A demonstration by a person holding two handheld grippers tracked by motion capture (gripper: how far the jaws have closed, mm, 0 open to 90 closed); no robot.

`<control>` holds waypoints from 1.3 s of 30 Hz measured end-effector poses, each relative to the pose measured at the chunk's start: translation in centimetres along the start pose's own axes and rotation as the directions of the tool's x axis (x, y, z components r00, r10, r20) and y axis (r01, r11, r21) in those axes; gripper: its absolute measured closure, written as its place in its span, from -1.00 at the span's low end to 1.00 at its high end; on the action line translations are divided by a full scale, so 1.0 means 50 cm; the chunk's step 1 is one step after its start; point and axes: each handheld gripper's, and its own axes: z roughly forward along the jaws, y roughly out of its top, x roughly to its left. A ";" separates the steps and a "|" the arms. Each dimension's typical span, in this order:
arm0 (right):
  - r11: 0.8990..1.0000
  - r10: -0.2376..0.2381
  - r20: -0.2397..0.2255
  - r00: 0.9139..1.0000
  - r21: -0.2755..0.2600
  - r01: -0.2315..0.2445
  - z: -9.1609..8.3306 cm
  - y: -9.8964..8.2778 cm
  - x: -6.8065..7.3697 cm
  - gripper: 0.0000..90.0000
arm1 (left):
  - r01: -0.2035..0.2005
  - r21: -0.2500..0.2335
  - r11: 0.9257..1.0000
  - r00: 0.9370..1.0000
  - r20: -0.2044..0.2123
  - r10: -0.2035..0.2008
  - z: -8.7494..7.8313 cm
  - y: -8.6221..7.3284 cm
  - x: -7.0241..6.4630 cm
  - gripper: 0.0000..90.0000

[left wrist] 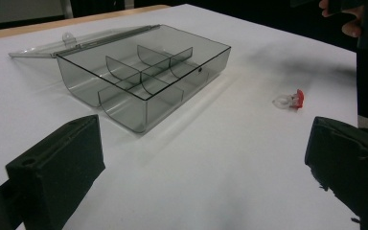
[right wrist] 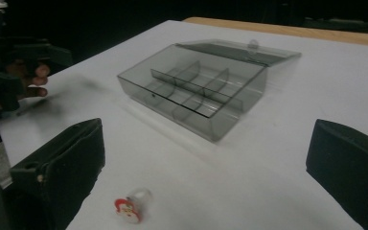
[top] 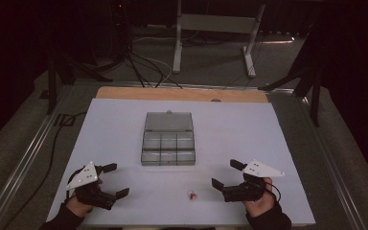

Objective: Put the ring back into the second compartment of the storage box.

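Observation:
A smoky clear plastic box [top: 168, 149] with several empty compartments sits mid-table, its lid [top: 168, 121] folded flat behind it; it also appears as the box [left wrist: 143, 76] and the box [right wrist: 196, 88]. A small red-and-clear trinket [top: 191, 195] lies near the front edge, seen as the trinket [left wrist: 291, 100] and the trinket [right wrist: 132, 205]. My left gripper [top: 116, 180] is open at the front left, nothing between its jaws. My right gripper [top: 225, 174] is open at the front right, just right of the trinket, also holding nothing.
The white table top [top: 105, 129] has a wooden strip [top: 182, 94] along its far edge. Beyond it, a metal stand [top: 215, 28] and cables [top: 143, 67] lie on the floor. A rail [top: 24, 158] runs along the left side.

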 end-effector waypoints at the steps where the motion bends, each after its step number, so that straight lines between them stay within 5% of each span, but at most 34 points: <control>1: 1.000 0.000 0.000 1.000 0.000 0.000 0.000 0.000 0.000 -1.00 | 0.000 0.001 1.000 1.000 0.002 0.000 0.000 0.000 0.000 -1.00; 18: 0.999 -0.011 -0.090 0.996 0.043 0.015 0.046 -0.004 0.055 -1.00 | 0.001 -0.003 1.000 1.000 0.002 -0.001 0.000 0.001 -0.002 -1.00; 30: 0.995 -0.024 -0.101 0.995 0.093 0.034 0.072 -0.020 0.075 -1.00 | -0.002 -0.001 1.000 1.000 0.006 0.002 0.000 0.002 -0.002 -1.00; 39: 0.990 0.006 -0.078 0.997 0.144 0.005 0.096 -0.037 0.094 -1.00 | -0.004 -0.002 1.000 1.000 0.007 0.004 0.000 0.002 -0.003 -1.00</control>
